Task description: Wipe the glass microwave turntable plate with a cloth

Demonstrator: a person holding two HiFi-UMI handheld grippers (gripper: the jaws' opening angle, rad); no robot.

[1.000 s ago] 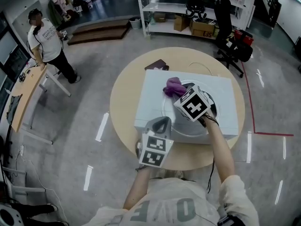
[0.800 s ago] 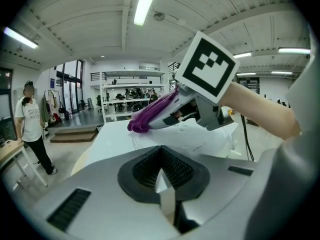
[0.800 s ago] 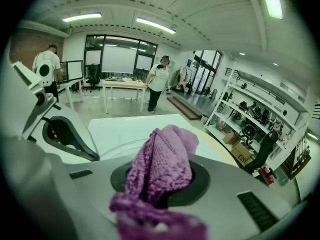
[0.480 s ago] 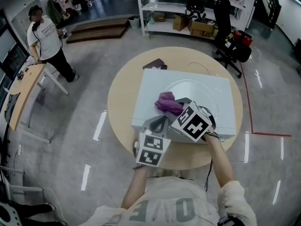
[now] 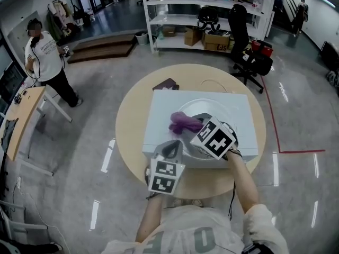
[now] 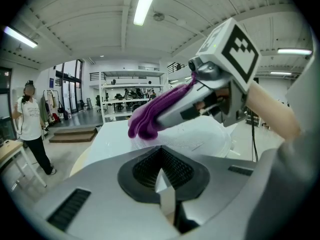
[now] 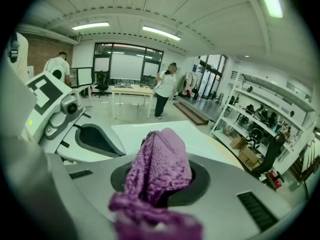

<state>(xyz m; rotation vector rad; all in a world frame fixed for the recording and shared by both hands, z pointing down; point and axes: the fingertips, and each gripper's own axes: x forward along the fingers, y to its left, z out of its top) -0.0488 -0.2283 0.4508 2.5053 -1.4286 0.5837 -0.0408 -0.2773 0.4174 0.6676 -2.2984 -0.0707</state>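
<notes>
Glass plate (image 5: 213, 105): round, clear | cloth (image 5: 182, 122): purple knit, in R gripper (image 7: 158, 183) jaws

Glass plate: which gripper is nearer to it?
Right. The right gripper holds the purple cloth over the plate; the left gripper sits at the box's near edge, off it.

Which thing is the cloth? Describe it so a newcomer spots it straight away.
Find the round wooden table mid-floor, then the white box standing on it. The cloth is the crumpled purple bundle gripped in the right gripper, at the clear glass plate on that box; nothing else there is purple.
</notes>
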